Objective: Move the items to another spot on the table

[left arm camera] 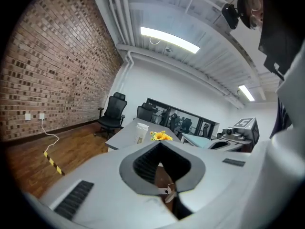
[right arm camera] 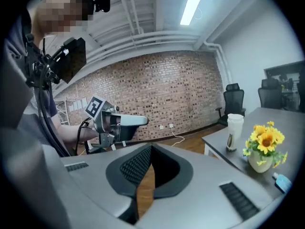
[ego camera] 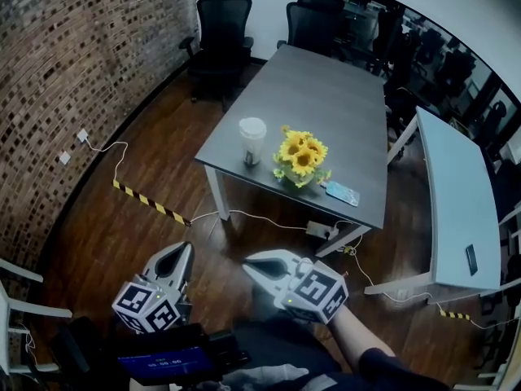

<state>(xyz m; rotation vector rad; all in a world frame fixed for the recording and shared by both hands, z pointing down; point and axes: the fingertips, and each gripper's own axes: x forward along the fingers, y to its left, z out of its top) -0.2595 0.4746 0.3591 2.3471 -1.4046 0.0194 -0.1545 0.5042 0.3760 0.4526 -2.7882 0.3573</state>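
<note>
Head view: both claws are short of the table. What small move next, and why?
Probably step closer to the grey table, since the left claw and right claw are shut, empty, and the cup stands well beyond them.

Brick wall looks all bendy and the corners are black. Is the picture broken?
Not broken: in the left gripper view the wide lens bows the brick wall and leaves black corners; in the right gripper view the ceiling light glares white; the head view is dim, and the wall curves there too.

Pale grey left gripper [ego camera: 186, 248], matching right gripper [ego camera: 248, 261], pointed jaws, black-and-white marker cubes [ego camera: 146, 306], dark sleeve [ego camera: 376, 366] on right arm
</note>
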